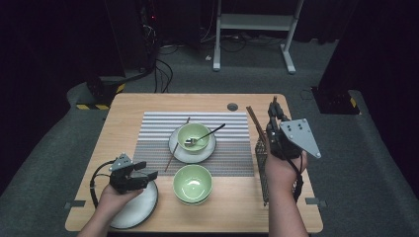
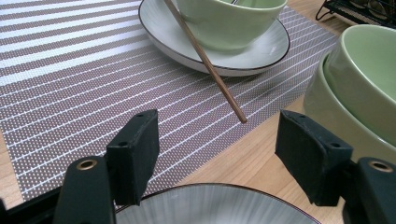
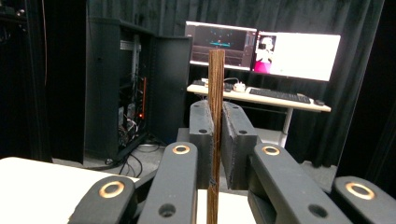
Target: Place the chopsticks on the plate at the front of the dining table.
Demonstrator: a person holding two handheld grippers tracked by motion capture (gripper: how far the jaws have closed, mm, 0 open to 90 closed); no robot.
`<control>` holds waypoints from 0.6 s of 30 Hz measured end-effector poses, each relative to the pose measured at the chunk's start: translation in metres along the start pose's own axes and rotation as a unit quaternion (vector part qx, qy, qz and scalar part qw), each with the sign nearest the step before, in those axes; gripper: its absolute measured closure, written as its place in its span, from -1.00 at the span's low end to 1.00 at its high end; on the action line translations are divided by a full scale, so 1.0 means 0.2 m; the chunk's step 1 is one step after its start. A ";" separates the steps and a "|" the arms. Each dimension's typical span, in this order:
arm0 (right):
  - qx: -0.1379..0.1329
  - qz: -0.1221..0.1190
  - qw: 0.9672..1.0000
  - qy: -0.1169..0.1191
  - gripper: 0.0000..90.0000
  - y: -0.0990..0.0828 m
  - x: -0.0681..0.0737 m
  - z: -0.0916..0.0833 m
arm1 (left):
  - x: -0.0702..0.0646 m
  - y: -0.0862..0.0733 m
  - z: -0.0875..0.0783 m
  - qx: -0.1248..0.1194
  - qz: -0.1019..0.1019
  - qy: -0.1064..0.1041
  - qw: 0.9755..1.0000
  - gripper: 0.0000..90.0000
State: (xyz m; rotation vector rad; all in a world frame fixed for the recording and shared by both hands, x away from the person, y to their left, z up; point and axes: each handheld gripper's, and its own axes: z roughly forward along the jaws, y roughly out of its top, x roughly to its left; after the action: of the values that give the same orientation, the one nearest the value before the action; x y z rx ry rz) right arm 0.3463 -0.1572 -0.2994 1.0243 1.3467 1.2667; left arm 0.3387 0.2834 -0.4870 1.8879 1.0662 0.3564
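The right claw (image 3: 215, 135) is clamped on a thin brown wooden chopstick (image 3: 215, 93), held upright above the wooden desk's (image 1: 286, 207) right side. The left claw (image 2: 217, 158) gapes wide and empty over a grey-white ribbed plate (image 2: 219, 207) (its mate, another brown chopstick (image 2: 205, 60), leans on a saucer).

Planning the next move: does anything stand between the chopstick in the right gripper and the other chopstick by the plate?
Yes. The pale green ceramic bowl on its white plate sits between the wooden chopstick in the right gripper and the second wooden chopstick, leaning on the plate's left rim.
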 end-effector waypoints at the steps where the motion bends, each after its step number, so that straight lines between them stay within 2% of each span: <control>1: -0.002 -0.002 1.000 0.000 0.86 0.01 0.00 0.00 | 0.00 0.00 0.00 0.000 0.000 0.000 1.000 -0.32; 11: -0.018 -0.012 1.000 0.009 0.86 0.06 0.05 -0.02 | 0.00 0.00 0.00 -0.002 0.001 0.000 1.000 -0.32; 18: -0.024 -0.010 0.999 0.019 0.86 0.08 0.08 -0.02 | 0.00 0.00 0.00 -0.003 0.001 -0.001 1.000 -0.32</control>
State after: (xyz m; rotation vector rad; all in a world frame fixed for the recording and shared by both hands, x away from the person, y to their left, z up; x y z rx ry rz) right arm 0.3395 -0.1405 -0.2860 0.9563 1.3454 1.3026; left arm 0.3383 0.2839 -0.4861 1.8842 1.0621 0.3579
